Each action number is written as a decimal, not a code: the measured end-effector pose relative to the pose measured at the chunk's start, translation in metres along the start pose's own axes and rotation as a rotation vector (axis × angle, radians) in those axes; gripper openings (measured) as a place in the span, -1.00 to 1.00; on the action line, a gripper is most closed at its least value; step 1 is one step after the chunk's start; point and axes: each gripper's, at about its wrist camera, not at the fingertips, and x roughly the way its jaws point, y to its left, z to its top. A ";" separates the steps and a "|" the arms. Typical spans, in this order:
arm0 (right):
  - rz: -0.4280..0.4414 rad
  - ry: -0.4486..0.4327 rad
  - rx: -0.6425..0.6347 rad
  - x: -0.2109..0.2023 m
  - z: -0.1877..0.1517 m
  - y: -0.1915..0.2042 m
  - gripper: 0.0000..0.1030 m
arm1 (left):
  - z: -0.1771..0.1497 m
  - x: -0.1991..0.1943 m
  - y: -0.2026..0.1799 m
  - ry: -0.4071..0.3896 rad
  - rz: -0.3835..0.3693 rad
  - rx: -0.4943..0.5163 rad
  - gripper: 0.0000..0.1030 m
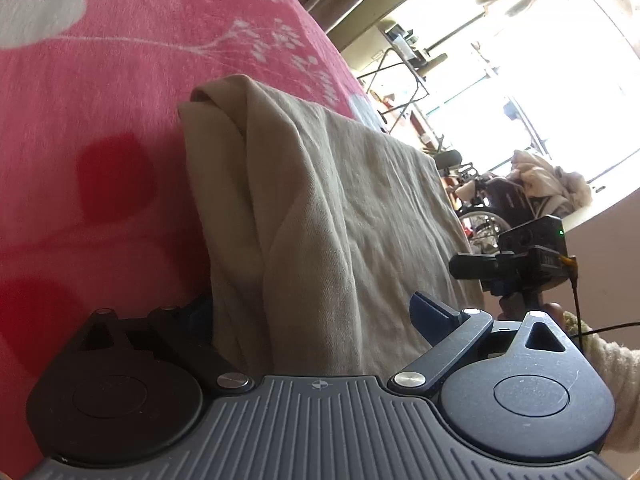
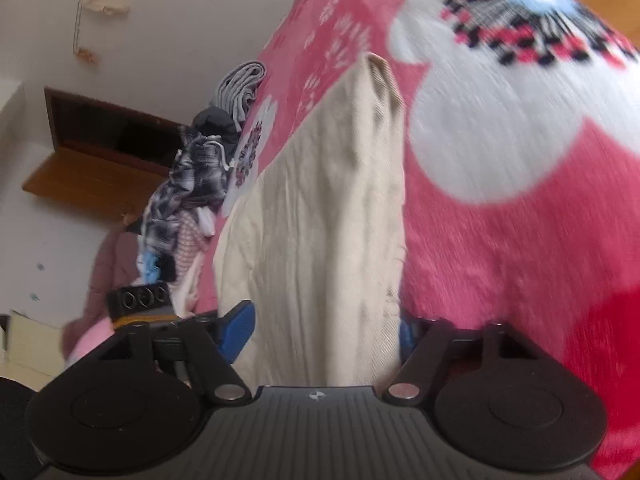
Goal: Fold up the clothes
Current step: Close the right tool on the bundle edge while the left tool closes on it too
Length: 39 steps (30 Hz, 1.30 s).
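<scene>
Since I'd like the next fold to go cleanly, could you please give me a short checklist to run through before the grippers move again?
1. Beige garment lying on the pink blanket: ok.
2. Cloth between the left gripper fingers: ok; whether the pads press it: cannot tell.
3. Cloth between the right gripper fingers: ok; grip: cannot tell.
4. Garment smooth: not ok, a ridge runs along its length.
5. Clothes pile apart from the garment: ok.
</scene>
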 end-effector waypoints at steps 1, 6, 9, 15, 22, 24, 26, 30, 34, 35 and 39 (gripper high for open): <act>0.011 -0.003 0.007 0.002 0.000 -0.002 0.37 | 0.003 0.005 -0.001 -0.011 0.001 -0.015 0.96; 0.067 -0.035 -0.021 0.027 0.016 0.002 0.29 | 0.006 0.013 -0.007 -0.036 0.021 -0.003 0.83; 0.078 -0.013 -0.005 0.019 0.011 -0.004 -0.05 | 0.002 0.003 0.001 -0.030 0.030 -0.009 0.39; 0.105 0.007 0.010 0.026 0.010 -0.012 -0.22 | 0.011 0.020 -0.002 -0.027 0.048 -0.021 0.49; 0.095 -0.048 -0.084 0.028 0.008 0.012 -0.45 | 0.015 0.017 -0.015 -0.058 0.087 -0.045 0.16; 0.097 -0.066 -0.102 0.022 0.004 0.019 -0.47 | 0.015 0.016 -0.020 -0.061 0.065 -0.052 0.12; 0.098 -0.083 -0.110 0.011 0.000 0.020 -0.48 | 0.012 0.017 -0.025 -0.055 0.025 -0.056 0.12; 0.091 -0.113 -0.106 -0.014 -0.007 0.017 -0.49 | 0.012 0.042 -0.034 0.000 -0.032 -0.039 0.13; 0.058 -0.125 0.012 -0.017 -0.012 -0.016 -0.49 | 0.018 0.063 -0.035 0.041 -0.007 -0.018 0.24; 0.064 -0.129 0.023 -0.015 -0.013 -0.019 -0.49 | 0.019 0.064 -0.036 0.050 -0.010 -0.015 0.32; 0.079 -0.138 0.029 -0.007 -0.012 -0.021 -0.50 | 0.019 0.071 -0.039 0.064 0.001 -0.008 0.36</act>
